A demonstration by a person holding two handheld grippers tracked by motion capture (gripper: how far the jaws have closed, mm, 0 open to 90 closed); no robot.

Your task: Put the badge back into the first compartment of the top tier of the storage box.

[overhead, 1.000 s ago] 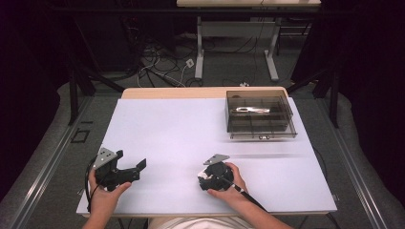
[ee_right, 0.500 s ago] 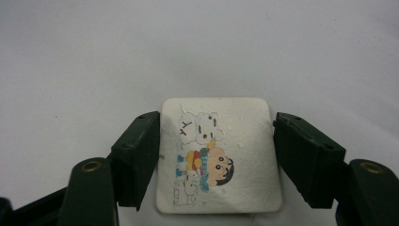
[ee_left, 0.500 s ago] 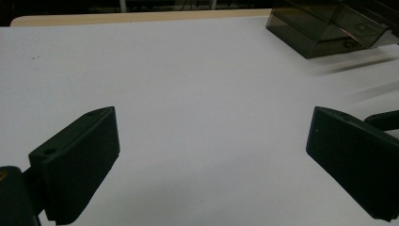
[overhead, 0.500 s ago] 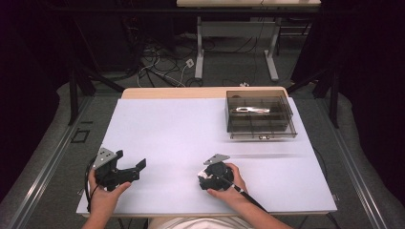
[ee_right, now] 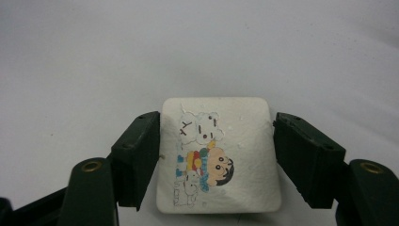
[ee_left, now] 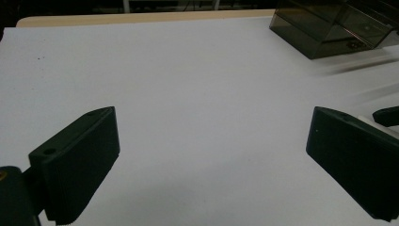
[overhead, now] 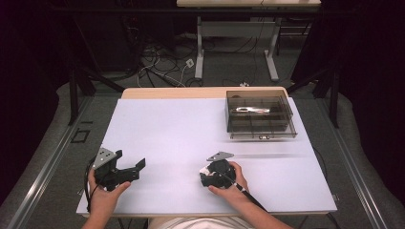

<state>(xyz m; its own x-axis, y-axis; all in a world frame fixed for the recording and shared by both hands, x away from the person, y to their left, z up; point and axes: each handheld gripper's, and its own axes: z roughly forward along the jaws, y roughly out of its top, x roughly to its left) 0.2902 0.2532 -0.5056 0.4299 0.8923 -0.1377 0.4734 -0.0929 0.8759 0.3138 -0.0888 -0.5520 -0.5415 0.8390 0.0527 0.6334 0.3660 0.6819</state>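
- My left gripper rests wide apart over bare counter, holding nothing.
- My right gripper pinches the white pad, low near the counter's front edge.
- Next, I'd judge: lift it and carry it toward the box, keeping the squeeze steady.

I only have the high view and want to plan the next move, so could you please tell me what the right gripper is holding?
Observer: The right gripper is shut on a white square tile printed with a cartoon child.
Operator: Thank you. Is the left gripper carrying anything?
Observer: No, the left gripper is open, with bare white table between its jaws.
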